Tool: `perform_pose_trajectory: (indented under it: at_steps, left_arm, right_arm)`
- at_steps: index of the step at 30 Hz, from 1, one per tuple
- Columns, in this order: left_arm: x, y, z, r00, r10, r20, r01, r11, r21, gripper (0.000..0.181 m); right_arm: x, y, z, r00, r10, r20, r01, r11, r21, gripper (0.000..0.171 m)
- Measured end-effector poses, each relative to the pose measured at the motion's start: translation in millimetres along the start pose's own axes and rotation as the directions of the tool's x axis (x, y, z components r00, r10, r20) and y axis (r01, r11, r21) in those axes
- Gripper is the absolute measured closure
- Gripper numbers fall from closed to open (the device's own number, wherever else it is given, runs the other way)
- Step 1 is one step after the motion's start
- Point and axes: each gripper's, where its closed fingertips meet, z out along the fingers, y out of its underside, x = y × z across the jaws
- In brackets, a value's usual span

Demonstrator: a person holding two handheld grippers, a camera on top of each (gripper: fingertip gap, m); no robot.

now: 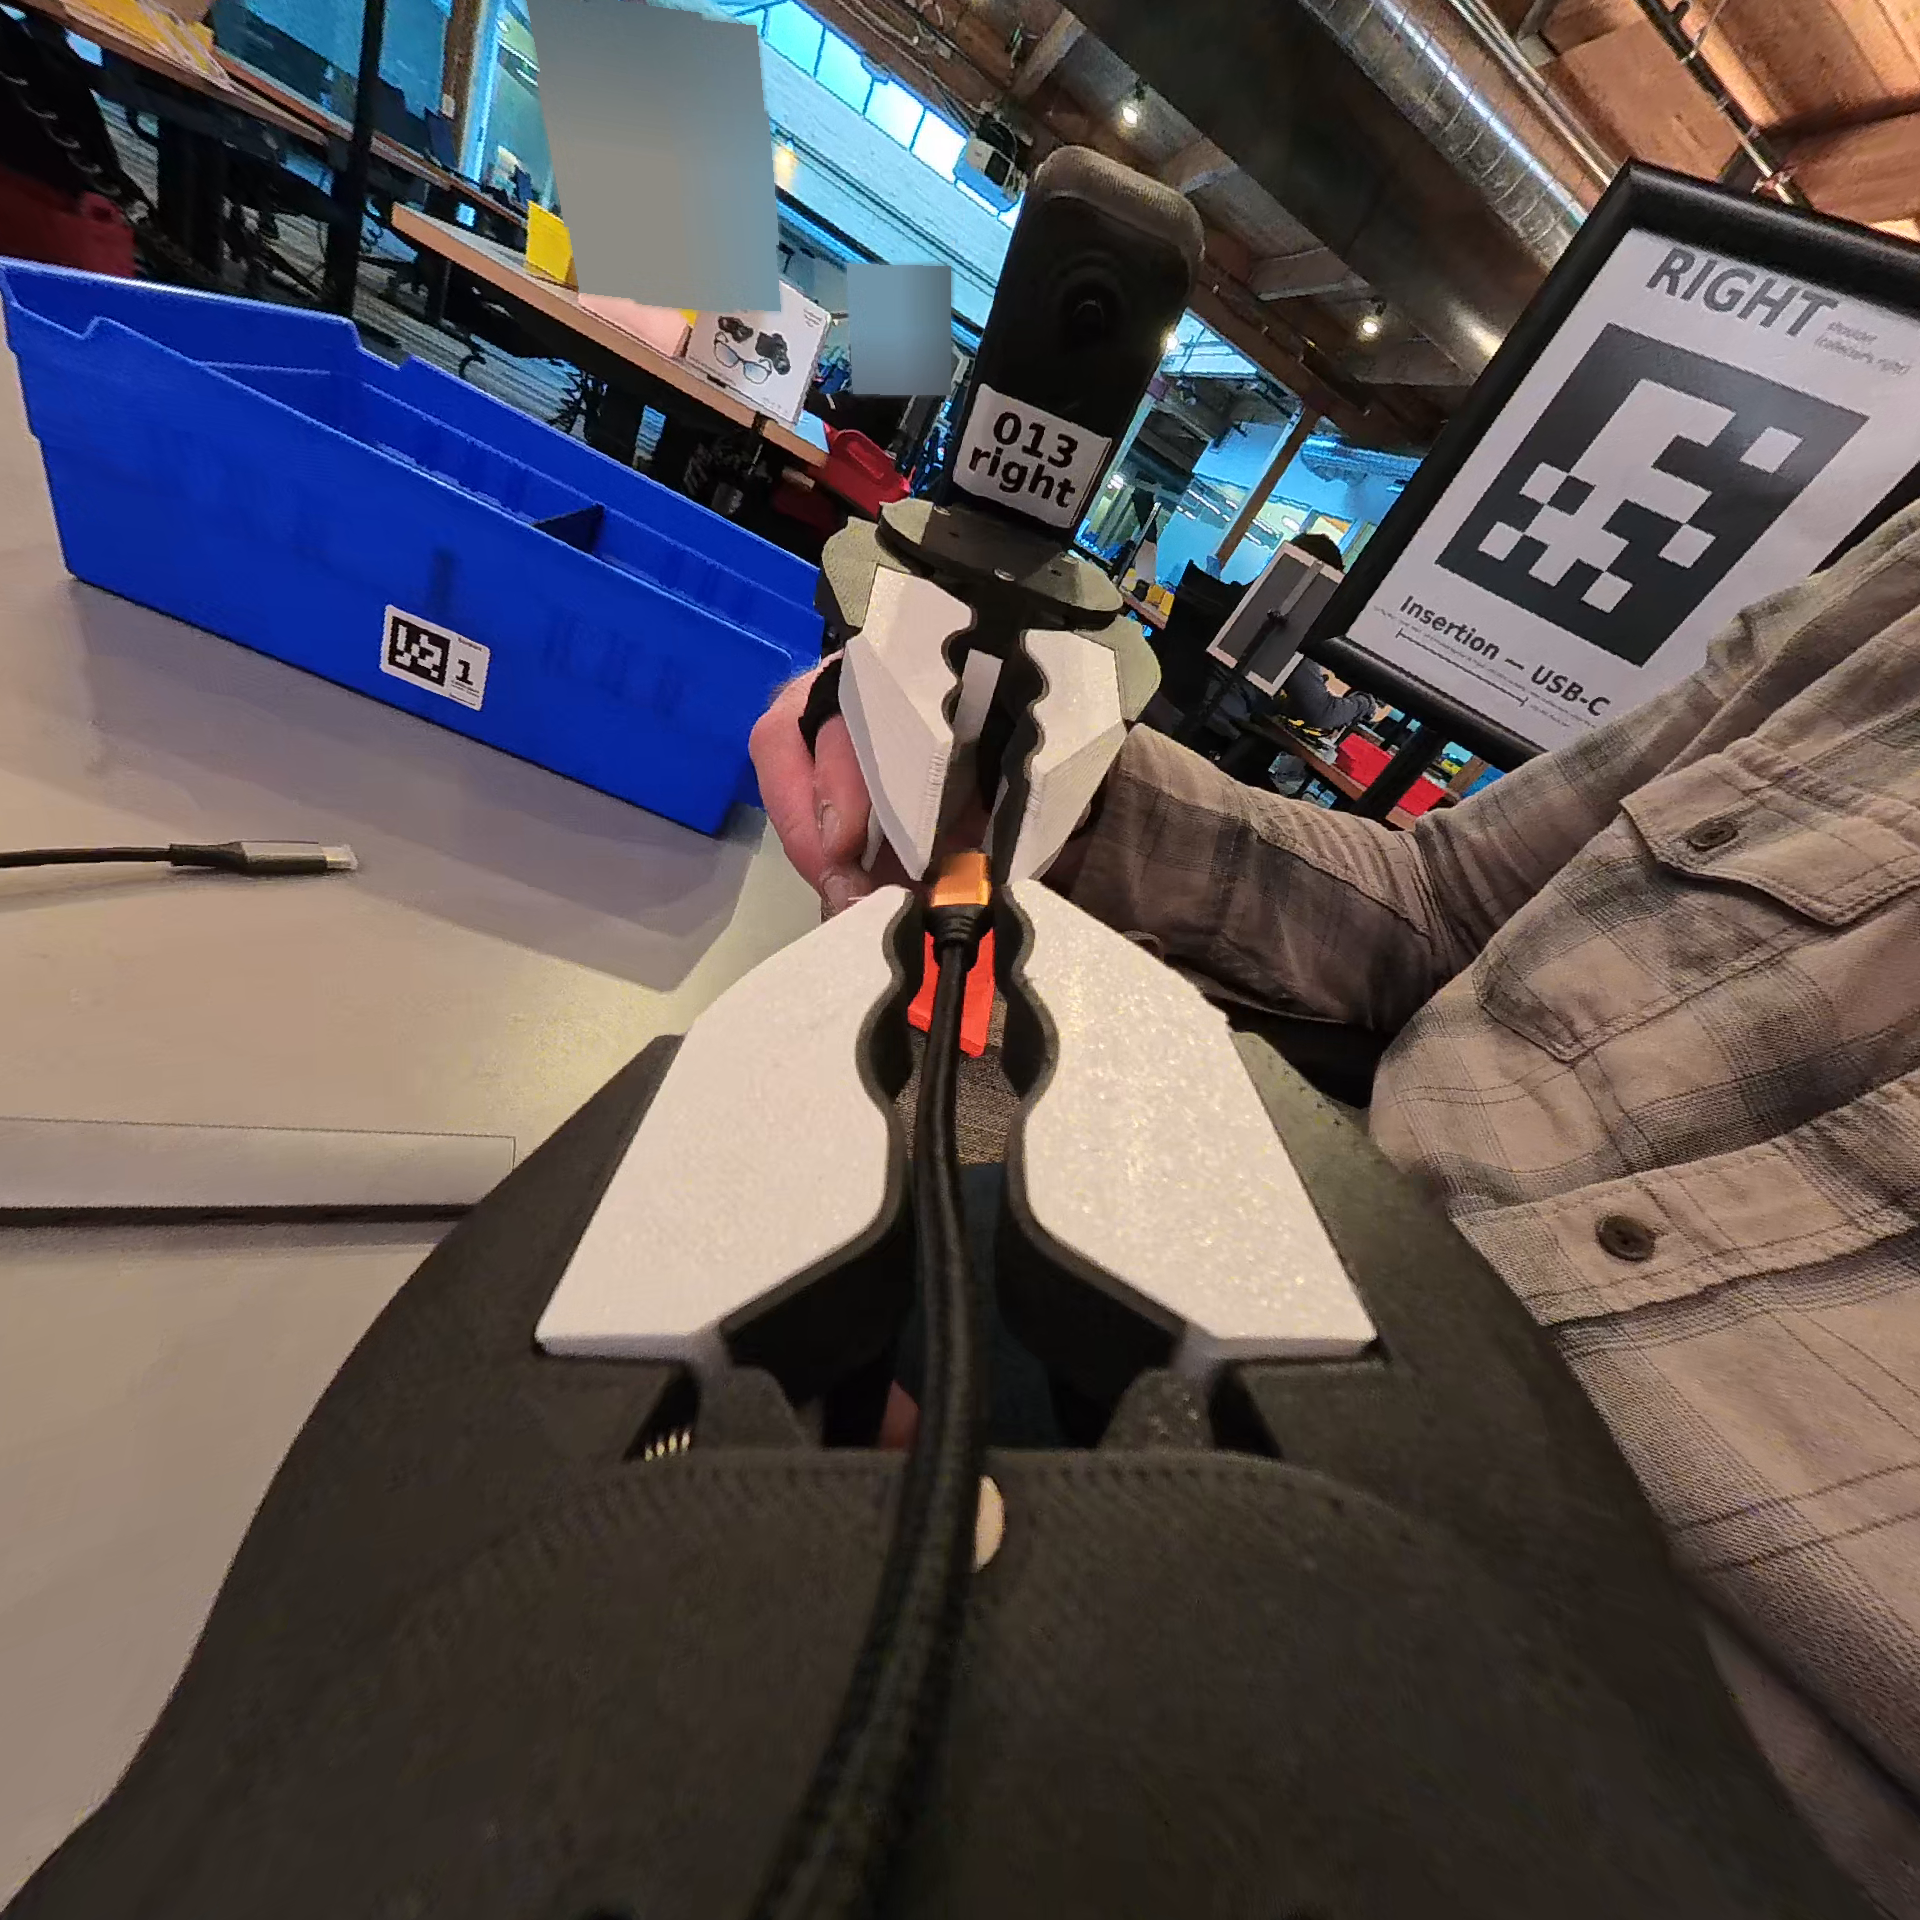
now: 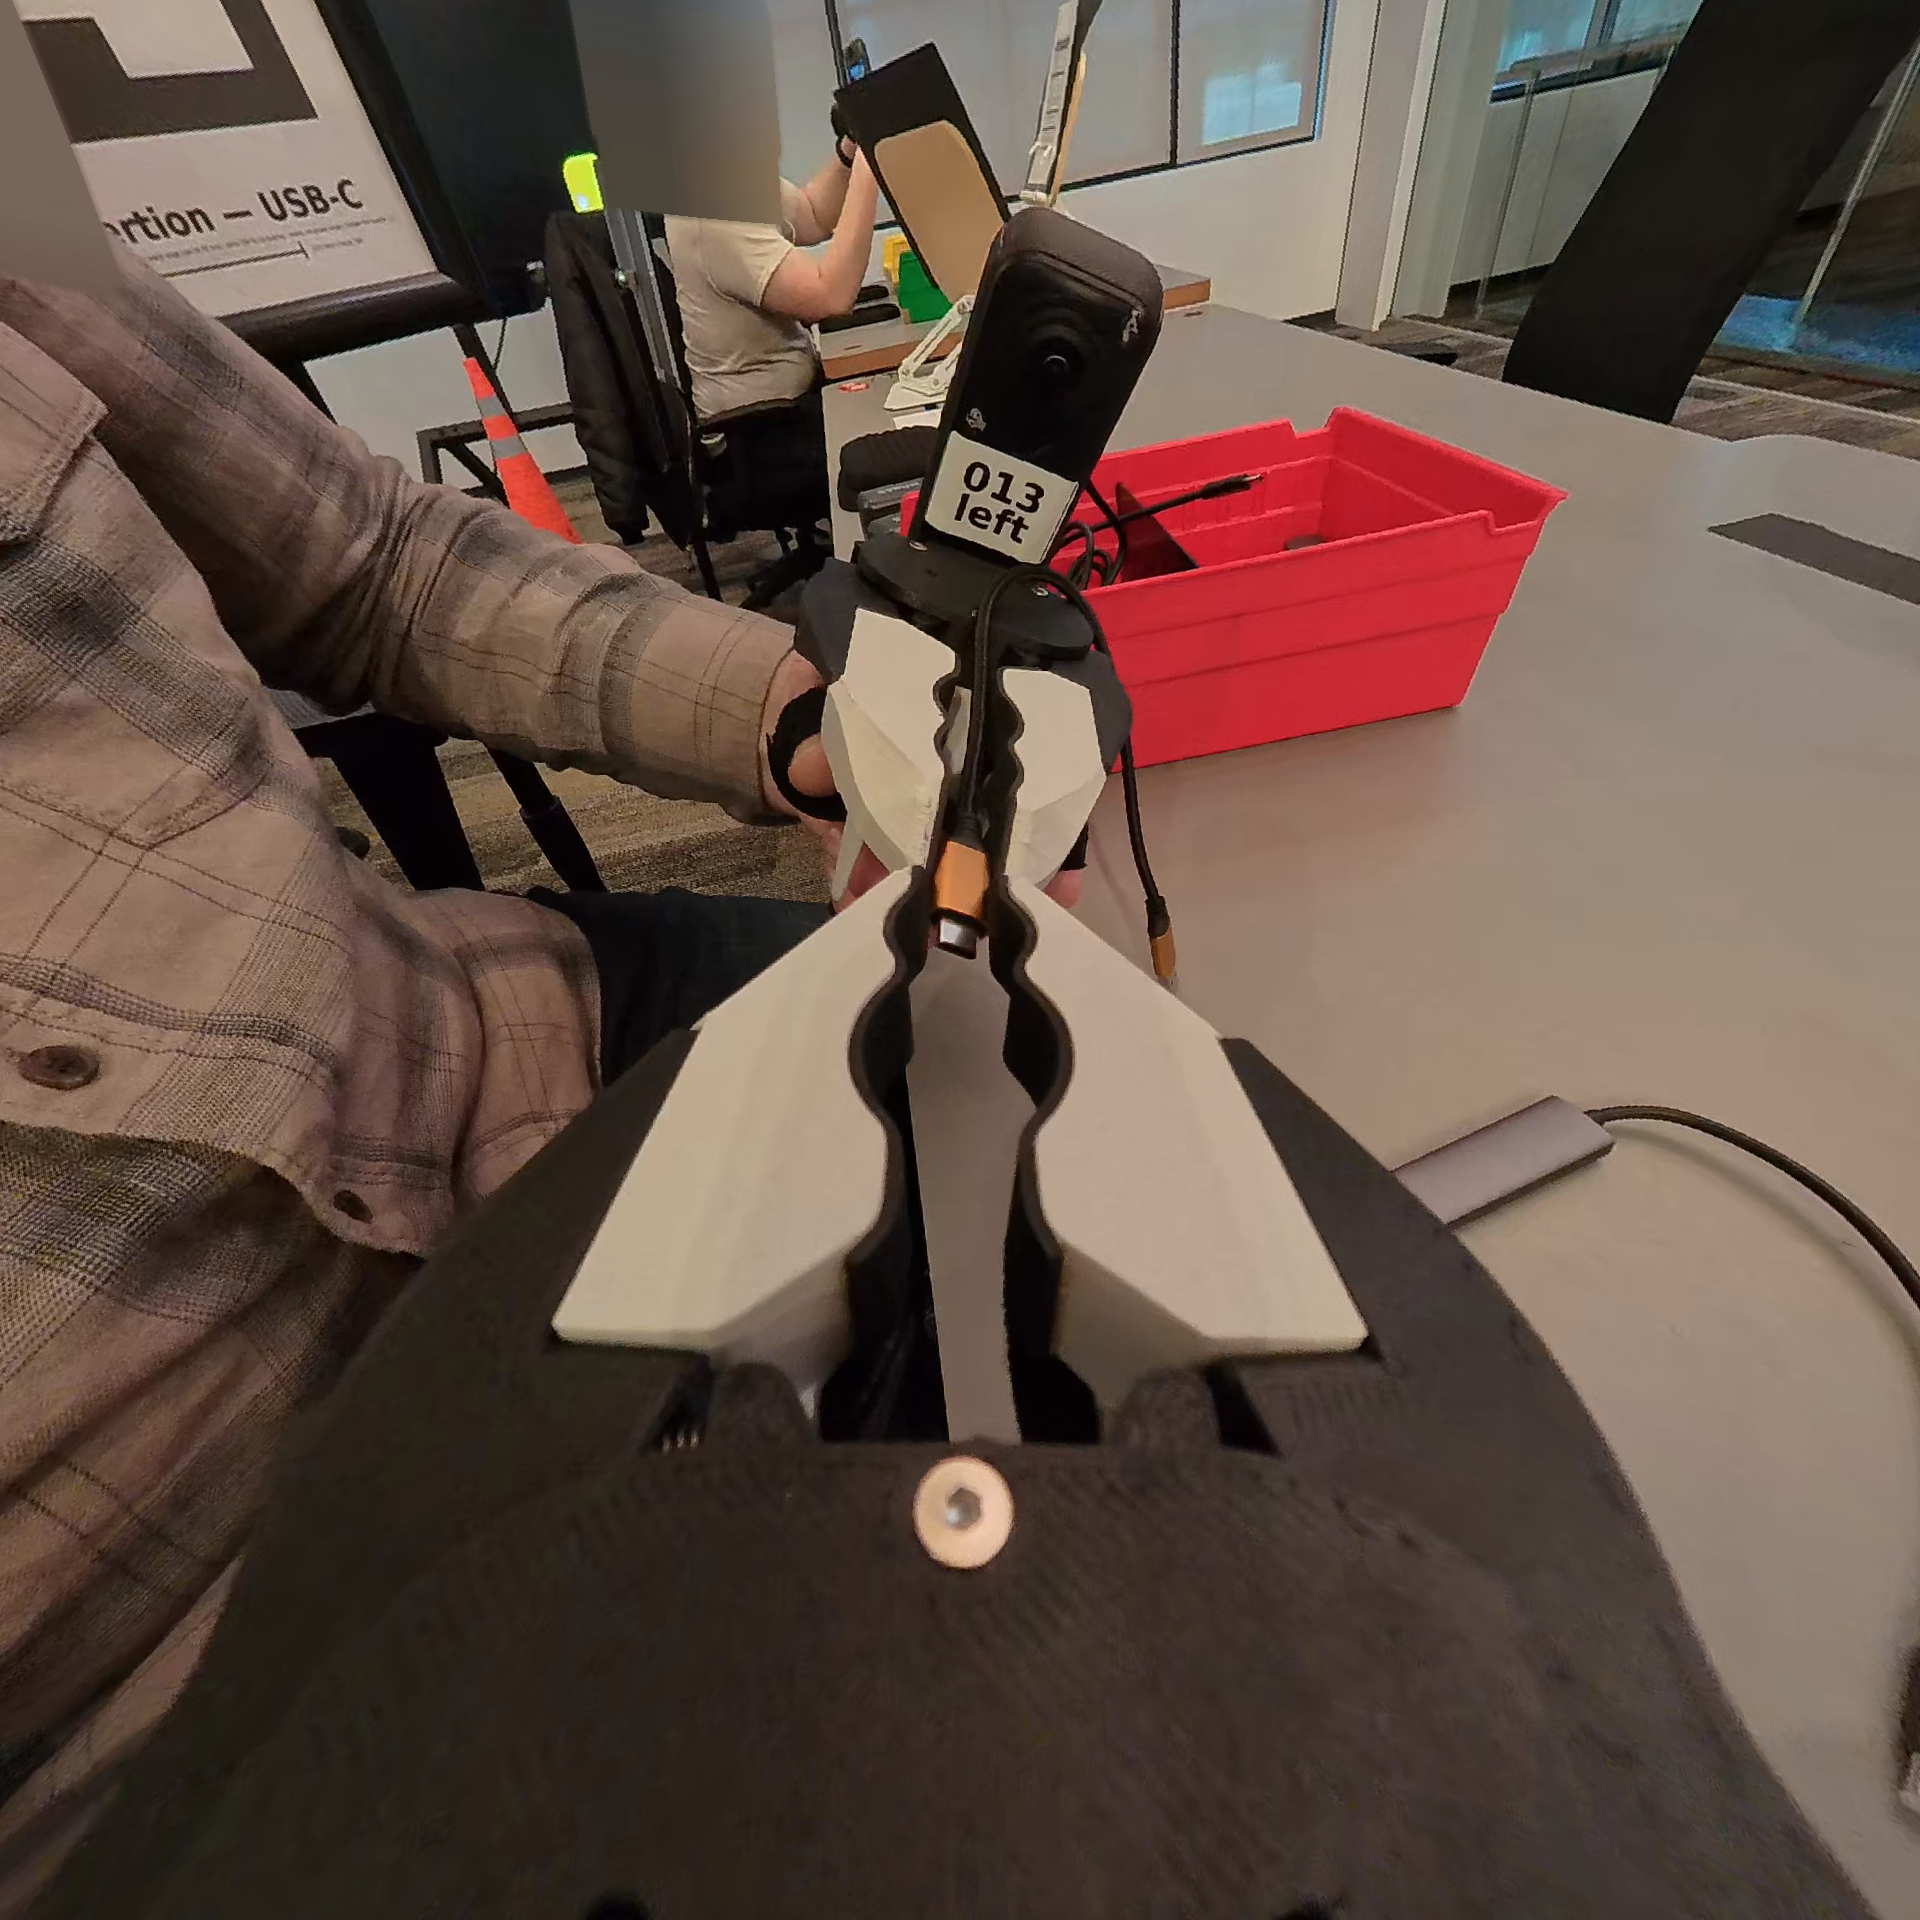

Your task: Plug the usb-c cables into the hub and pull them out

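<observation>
The left tool (image 1: 951,914) pinches the orange-collared cable plug (image 1: 958,883), its braided cable running back between the fingers. The right tool (image 2: 956,914) meets it tip to tip, closing around the same plug (image 2: 958,902): seemingly a hand-over. The hub (image 2: 1496,1158) lies on the bench (image 2: 1558,883), right of the plug; the next move calls for aligning the plug with a port.

Left claw (image 1: 956,904) closed on orange-collared black braided cable (image 1: 940,1195), cable running back between the white fingers (image 1: 769,1143). Right claw (image 1: 961,821) tip to tip with it, held by a hand (image 1: 805,790) in a plaid sleeve. Blue bin (image 1: 312,499) on grey worktop (image 1: 364,966); second cable plug (image 1: 265,857) lies loose near it. Marker sign (image 1: 1652,468) stands behind.
</observation>
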Motion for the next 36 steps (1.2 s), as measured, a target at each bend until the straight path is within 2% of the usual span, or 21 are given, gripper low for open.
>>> perform_pose_trajectory:
  at_steps: [13,23,25,31,36]
  left_arm:
    - [3,-4,0,0.999,-0.037,-0.029,0.037,0.999,0.022,0.170]
    - [2,-4,1,1.000,-0.013,-0.010,0.014,1.000,0.020,0.170]
    - [1,-6,0,1.000,0.000,-0.001,0.000,1.000,0.025,0.170]
    - [-7,-11,-6,0.991,0.096,0.090,-0.098,0.995,0.014,0.170]
    - [-10,-7,-4,0.941,0.285,0.181,-0.274,0.958,-0.081,0.169]
  right_arm:
    - [-3,-7,0,0.991,-0.129,-0.046,0.129,0.992,0.002,0.166]
    - [-2,-8,-1,0.990,-0.131,-0.056,0.132,0.991,0.011,0.166]
    - [-1,-9,-2,0.990,-0.127,-0.060,0.128,0.992,0.022,0.161]
    - [5,-7,-7,0.996,-0.063,-0.063,0.065,0.998,0.024,0.152]
    - [14,-2,-8,0.997,0.006,-0.073,-0.004,1.000,0.028,0.153]
